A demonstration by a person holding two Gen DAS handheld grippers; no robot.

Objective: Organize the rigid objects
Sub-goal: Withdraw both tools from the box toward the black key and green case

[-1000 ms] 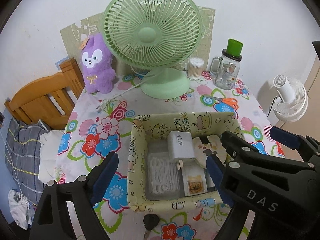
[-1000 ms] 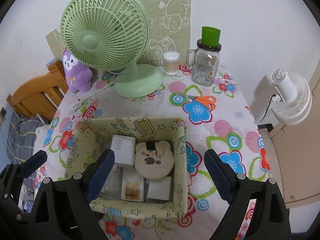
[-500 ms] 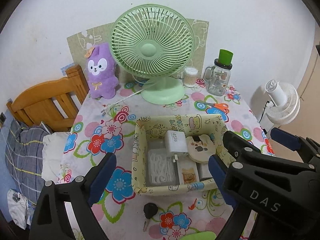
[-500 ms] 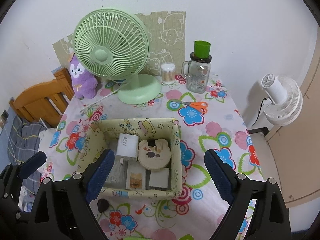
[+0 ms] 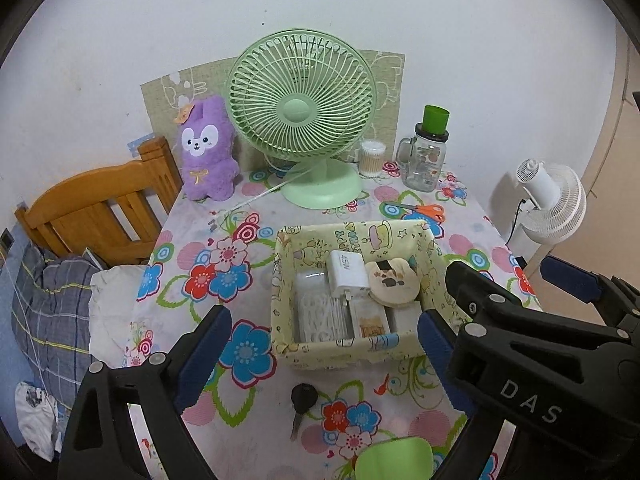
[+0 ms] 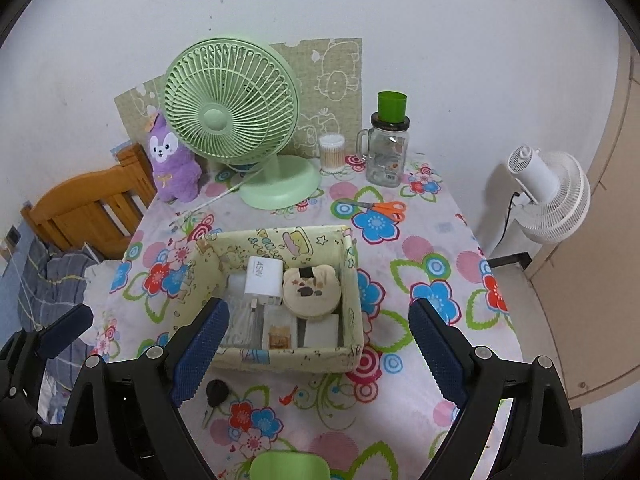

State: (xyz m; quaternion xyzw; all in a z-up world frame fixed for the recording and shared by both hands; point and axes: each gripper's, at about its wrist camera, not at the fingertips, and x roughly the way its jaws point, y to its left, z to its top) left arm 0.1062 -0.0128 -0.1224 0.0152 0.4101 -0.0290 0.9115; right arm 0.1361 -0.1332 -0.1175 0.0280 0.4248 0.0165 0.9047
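Black left gripper (image 5: 320, 344) and right gripper (image 6: 318, 340), jaws spread and empty, angled down toward fabric storage box (image 6: 280, 358) on desk (image 6: 420, 240).

Left gripper (image 5: 320, 344) hangs over the near edge of the table (image 5: 192, 256), jaws wide apart with nothing between them. The box (image 5: 348, 350) sits just past the fingertips, holding a white charger (image 5: 346, 274), a round bear-face thing (image 5: 394, 286) leaning on it, and a clear case of what might be floss picks (image 5: 320, 312). A black key (image 5: 303, 400) lies in front of the box. Green fan (image 5: 302, 116), purple plush (image 5: 206, 148), jar (image 5: 426, 160) and scissors (image 5: 424, 211) stand behind. The right gripper (image 5: 500, 300) crowds the right side.
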